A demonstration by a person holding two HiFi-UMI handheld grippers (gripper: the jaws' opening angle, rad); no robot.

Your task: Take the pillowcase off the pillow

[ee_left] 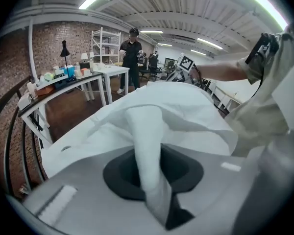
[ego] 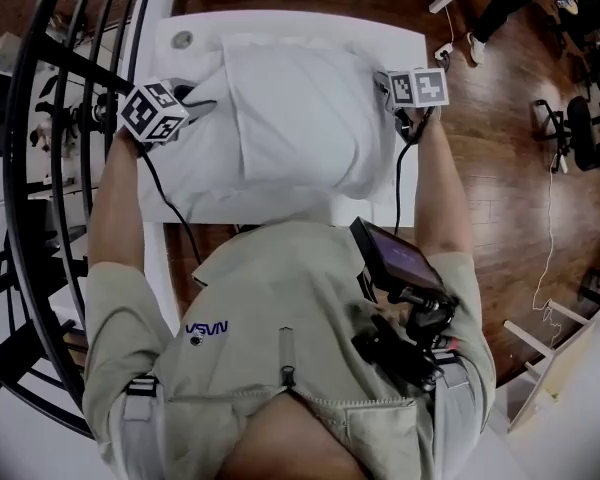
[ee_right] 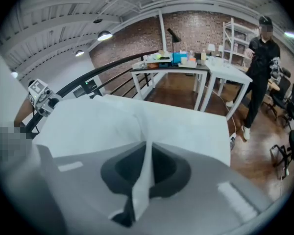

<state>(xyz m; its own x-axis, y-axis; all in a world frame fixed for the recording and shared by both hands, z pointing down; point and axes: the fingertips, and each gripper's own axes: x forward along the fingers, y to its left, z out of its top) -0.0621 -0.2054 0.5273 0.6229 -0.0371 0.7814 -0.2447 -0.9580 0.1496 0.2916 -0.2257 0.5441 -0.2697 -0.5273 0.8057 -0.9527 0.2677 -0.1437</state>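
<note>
The left hand-held gripper (ee_left: 154,180) was clamped on a thick, rolled fold of the white pillowcase (ego: 280,118), which rose straight out from between its jaws. The right hand-held gripper (ee_right: 139,180) was pinched nearly flat on a thin pleat of the same fabric. In the head view they sat on opposite sides of the case, toward its far end, with the person's arms stretched out over it.

The pillowcase lay across the white bench (ego: 400,43), filled out and rounded, so the pillow appeared to be fully inside it; none of the pillow itself showed. Where the open end lay could not be told.

The step in hand looked like securing the fabric on both sides, and that seemed done. The next move would probably call for lifting or drawing the cloth away so the pillow slides towards the opening. The thin pleat on the right might slip free under a hard pull.
</note>
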